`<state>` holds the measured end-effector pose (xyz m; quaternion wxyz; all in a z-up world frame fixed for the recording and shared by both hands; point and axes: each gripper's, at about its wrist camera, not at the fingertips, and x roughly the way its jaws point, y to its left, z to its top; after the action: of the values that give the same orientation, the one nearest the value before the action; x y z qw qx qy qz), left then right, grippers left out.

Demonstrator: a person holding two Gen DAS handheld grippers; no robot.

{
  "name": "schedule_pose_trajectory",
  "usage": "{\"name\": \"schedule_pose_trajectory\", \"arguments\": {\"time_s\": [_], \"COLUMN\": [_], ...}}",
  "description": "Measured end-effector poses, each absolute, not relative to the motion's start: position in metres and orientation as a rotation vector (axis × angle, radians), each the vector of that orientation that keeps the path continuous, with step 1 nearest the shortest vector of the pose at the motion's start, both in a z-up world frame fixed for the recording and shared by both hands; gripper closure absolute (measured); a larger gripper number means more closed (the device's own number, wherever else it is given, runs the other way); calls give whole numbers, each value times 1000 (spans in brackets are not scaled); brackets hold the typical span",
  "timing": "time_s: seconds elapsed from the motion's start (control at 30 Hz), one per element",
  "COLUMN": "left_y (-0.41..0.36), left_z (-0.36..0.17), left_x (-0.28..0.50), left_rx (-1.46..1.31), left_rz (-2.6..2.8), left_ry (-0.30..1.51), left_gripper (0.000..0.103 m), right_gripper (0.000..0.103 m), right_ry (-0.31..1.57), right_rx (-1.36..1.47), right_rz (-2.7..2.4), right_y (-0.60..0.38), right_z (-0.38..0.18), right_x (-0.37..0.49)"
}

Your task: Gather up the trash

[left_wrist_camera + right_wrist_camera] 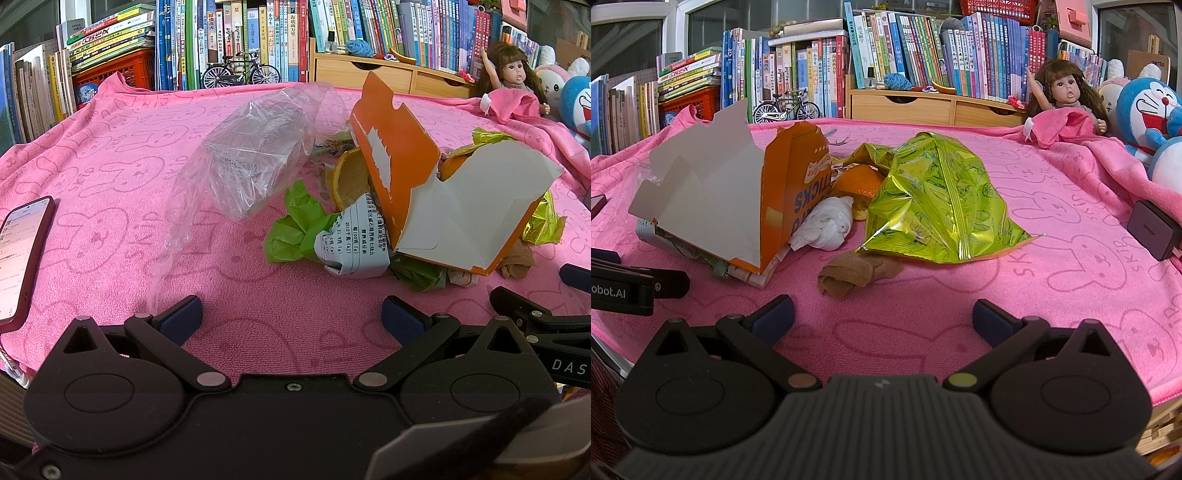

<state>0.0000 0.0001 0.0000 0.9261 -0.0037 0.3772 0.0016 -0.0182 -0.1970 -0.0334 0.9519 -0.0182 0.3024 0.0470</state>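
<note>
Left hand-held gripper: released, jaws spread wide with nothing between them; it hovers low over the pink towel that covers the worktop.
Right hand-held gripper: likewise released and empty, jaws wide, just beside the left one, whose black body shows at its left edge.
Ahead of the left gripper: a crumpled clear plastic bag, slightly left of centre and apart from the main heap.
Ahead and right of the left gripper: green crumpled paper touching a printed label scrap, both at the foot of a torn orange carton.
Ahead and left of the right gripper: the same orange carton, open side toward the camera, leaning over a white wad of tissue.
Directly ahead of the right gripper: a rolled brown sock-like scrap, nearest of all; behind it a shiny yellow-green snack bag, with orange peel between bag and carton.
Not trash, by judgement: phone far left of the left gripper; dark charger block far right of the right gripper; doll and books beyond.
Progress: nothing is gripped and no bin is in view; the litter lies in one loose heap, so collection appears barely begun.
Remaining: every piece listed above is yet to be picked up; the clear bag may serve as the receptacle, though that is a guess.
</note>
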Motion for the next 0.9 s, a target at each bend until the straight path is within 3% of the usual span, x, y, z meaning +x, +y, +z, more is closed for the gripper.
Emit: {"name": "schedule_pose_trajectory", "arguments": {"time_s": [0.9], "left_y": [0], "left_z": [-4], "left_x": [-2], "left_rx": [-5], "left_rz": [-16], "left_ry": [734], "left_gripper": [0], "right_gripper": [0], "right_ry": [611], "right_rx": [-32], "right_rz": [95], "right_y": [-196], "right_z": [-32], "right_x": [-20]}}
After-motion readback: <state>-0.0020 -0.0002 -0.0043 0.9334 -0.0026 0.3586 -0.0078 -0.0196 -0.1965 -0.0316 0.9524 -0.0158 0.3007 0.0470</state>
